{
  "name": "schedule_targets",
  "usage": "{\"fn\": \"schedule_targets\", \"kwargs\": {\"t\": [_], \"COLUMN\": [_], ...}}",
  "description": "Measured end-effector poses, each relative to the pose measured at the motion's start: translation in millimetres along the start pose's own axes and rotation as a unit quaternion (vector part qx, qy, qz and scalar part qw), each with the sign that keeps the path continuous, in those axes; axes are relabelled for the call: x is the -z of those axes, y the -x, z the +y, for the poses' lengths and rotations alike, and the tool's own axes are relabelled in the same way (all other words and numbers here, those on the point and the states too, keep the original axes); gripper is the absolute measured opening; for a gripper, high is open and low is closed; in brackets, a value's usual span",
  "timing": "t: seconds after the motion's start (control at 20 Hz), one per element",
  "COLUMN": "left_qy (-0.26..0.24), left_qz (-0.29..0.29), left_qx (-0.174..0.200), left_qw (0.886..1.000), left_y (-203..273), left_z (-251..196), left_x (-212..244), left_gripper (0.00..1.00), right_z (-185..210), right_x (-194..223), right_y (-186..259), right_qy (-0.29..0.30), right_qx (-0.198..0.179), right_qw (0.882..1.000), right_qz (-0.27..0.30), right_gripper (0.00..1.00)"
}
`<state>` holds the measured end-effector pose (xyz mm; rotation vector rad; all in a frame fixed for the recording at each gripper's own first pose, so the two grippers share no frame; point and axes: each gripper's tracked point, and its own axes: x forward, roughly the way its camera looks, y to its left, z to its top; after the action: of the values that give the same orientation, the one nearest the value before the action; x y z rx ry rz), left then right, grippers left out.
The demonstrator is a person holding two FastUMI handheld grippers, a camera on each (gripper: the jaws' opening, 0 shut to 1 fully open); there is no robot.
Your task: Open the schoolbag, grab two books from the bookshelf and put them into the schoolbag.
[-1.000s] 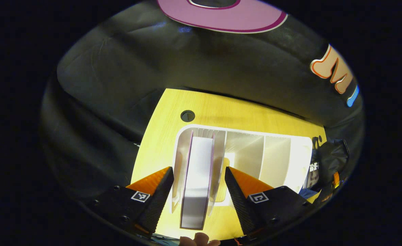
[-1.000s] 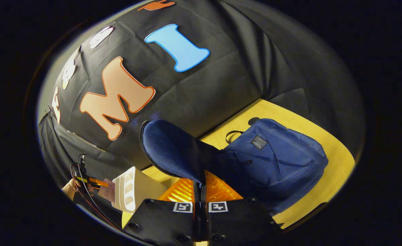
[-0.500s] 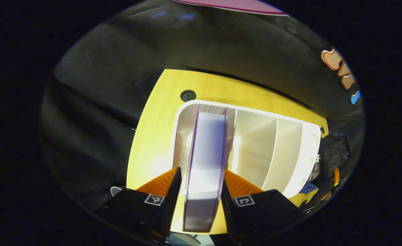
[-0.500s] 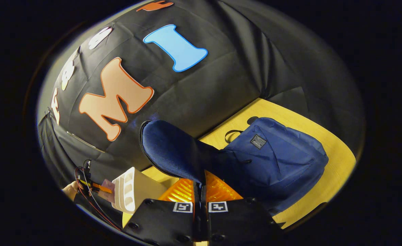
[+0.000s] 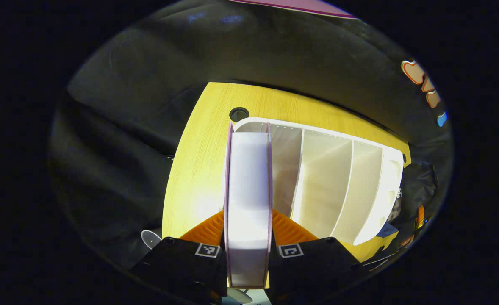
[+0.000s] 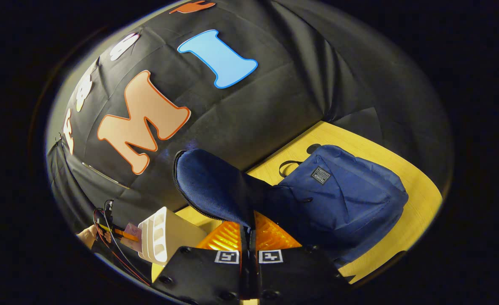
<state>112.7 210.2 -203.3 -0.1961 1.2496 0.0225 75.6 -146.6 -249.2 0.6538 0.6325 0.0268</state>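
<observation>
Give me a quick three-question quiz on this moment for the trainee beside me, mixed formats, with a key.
1. True or false: the left gripper has both fingers pressed on the book.
2. What does the right gripper pinch? A) the schoolbag's carry handle B) the schoolbag's opened flap C) the bookshelf
3. Fill in: the white bookshelf stands on the ____ table.

Key
1. True; the book sits clamped between the fingers.
2. B; the flap of the blue schoolbag is held up, jaws closed on it.
3. Yellow.
</observation>
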Motion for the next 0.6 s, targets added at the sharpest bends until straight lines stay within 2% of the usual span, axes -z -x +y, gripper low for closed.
{"fn": "schedule_targets", "kwargs": {"t": [0.2,0.4,0.6], "left_qy": [-0.002,0.004,-0.009], "left_qz": [-0.023,-0.047,-0.091], "left_qx": [-0.003,0.022,0.017], "left_qw": [1.000,0.999,0.996], "left_y": [18.1,46.5,78.6], "left_z": [3.5,-4.6,2.7], "left_x": [-11.6,-18.2,-30.6], "left_gripper": [0.36,0.35,0.35], "right_z": [0.2,-0.9,-1.3], "right_x": [0.7,0.6,-0.5], "right_y": [0.0,0.8,2.3], "right_qy": [-0.001,-0.006,-0.008], "right_qx": [0.000,-0.001,-0.003], "right_qw": [1.000,1.000,1.000], "right_qz": [0.001,-0.001,0.000], "right_gripper": [0.03,0.03,0.03]}}
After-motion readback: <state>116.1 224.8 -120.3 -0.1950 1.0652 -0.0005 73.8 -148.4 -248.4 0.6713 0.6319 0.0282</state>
